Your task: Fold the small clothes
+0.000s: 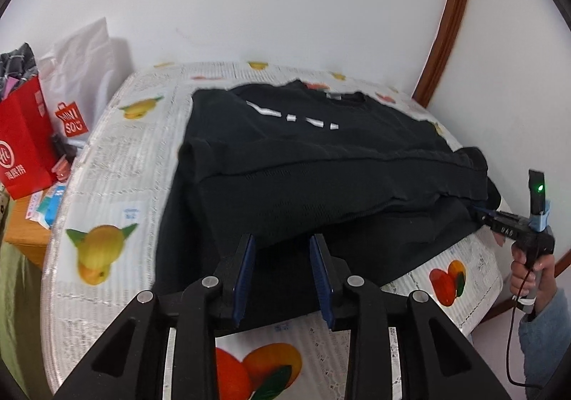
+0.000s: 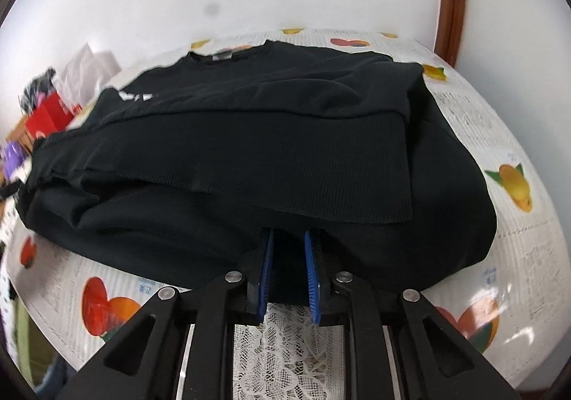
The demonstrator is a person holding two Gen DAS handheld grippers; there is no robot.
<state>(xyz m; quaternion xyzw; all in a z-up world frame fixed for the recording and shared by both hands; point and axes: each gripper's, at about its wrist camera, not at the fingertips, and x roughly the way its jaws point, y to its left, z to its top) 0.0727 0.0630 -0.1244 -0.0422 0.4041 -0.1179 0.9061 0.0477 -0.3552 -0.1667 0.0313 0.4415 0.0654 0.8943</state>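
A black sweatshirt (image 1: 321, 157) with a white chest print lies partly folded on the fruit-print tablecloth (image 1: 117, 164); its ribbed hem is turned up over the body. It also shows in the right wrist view (image 2: 271, 143). My left gripper (image 1: 283, 243) is open, its blue pads at the near fold edge with cloth between them. My right gripper (image 2: 288, 239) is open, its tips at the edge of the ribbed hem. The right gripper also shows at the far right of the left wrist view (image 1: 480, 212), at the garment's right side.
The table (image 2: 499, 136) stands against a white wall. A red paper bag (image 1: 25, 139), a white Miniso bag (image 1: 78, 86) and small items sit on a wooden stand to the left. A brown wooden frame (image 1: 449, 18) runs up the right.
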